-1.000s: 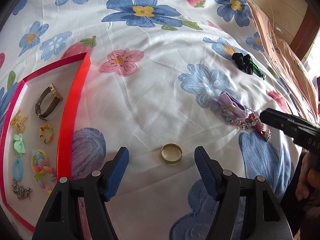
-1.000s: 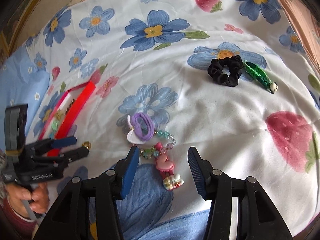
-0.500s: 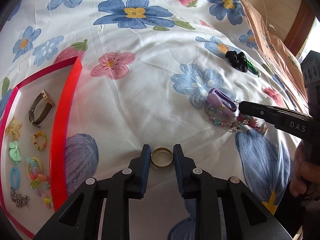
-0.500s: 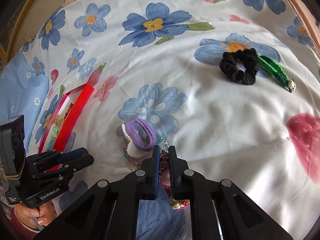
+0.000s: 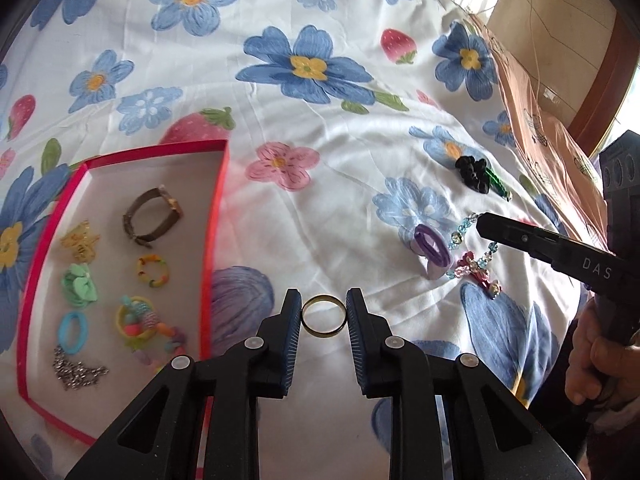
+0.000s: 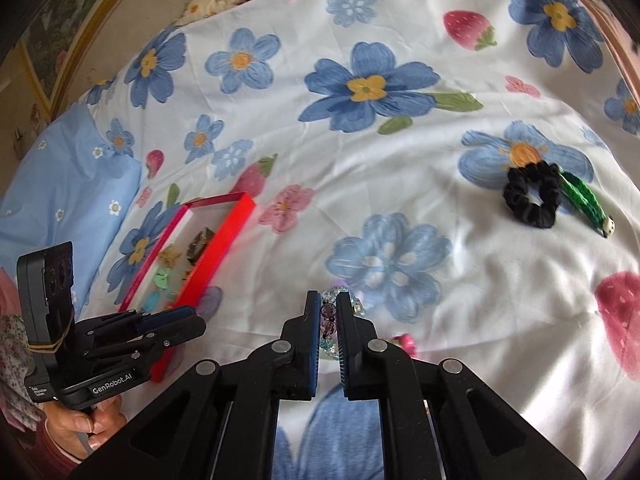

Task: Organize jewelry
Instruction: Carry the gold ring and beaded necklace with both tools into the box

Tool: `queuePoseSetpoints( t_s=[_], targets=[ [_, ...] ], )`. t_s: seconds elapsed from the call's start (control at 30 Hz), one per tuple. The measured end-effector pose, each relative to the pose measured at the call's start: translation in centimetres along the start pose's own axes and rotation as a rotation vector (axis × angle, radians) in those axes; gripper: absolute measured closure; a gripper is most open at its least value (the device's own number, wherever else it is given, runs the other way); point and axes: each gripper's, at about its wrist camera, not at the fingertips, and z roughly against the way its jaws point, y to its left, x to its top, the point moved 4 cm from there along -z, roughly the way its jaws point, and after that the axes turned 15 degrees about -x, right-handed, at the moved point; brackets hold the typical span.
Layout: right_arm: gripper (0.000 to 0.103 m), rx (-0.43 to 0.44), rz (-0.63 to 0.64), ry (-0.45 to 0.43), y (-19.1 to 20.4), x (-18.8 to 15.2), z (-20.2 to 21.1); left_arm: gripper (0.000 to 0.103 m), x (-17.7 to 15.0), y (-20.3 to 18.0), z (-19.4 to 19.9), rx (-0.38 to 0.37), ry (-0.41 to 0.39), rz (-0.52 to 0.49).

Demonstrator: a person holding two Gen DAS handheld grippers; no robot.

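While the red tray (image 5: 218, 216) sits at the left on the flowered bedsheet (image 5: 340, 184) with a watch band (image 5: 150, 216), hair ties and a small chain inside, the left hand-held gripper (image 5: 324, 314) pinches a gold ring (image 5: 324, 315) between its pads just right of the tray. Farther right, the right hand-held gripper (image 6: 329, 316) is pressed tight on a beaded bracelet (image 6: 329, 314). A black scrunchie (image 6: 530, 196) lies beside a green clip (image 6: 586, 204) well beyond.

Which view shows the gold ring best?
Left wrist view: the gold ring sits clear and whole, pinched between the left gripper pads. In the right wrist view, the left gripper appears side-on and the ring isn't discernible.
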Motion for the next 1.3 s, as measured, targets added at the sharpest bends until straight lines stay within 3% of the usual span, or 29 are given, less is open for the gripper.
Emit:
queuePoseSetpoints(
  t_s=[0.63,1.3],
  targets=[
    [0.096,0.15,0.149,-0.009,11.3,-0.1,0.4,0.081,-3.2,5.0,9.7,0.095,-0.116,0.118],
    [0.096,0.268,0.274,0.006,20.6,-0.4,-0.5,0.081,-4.8,10.8,13.5,0.178,-0.157,0.223]
  ],
)
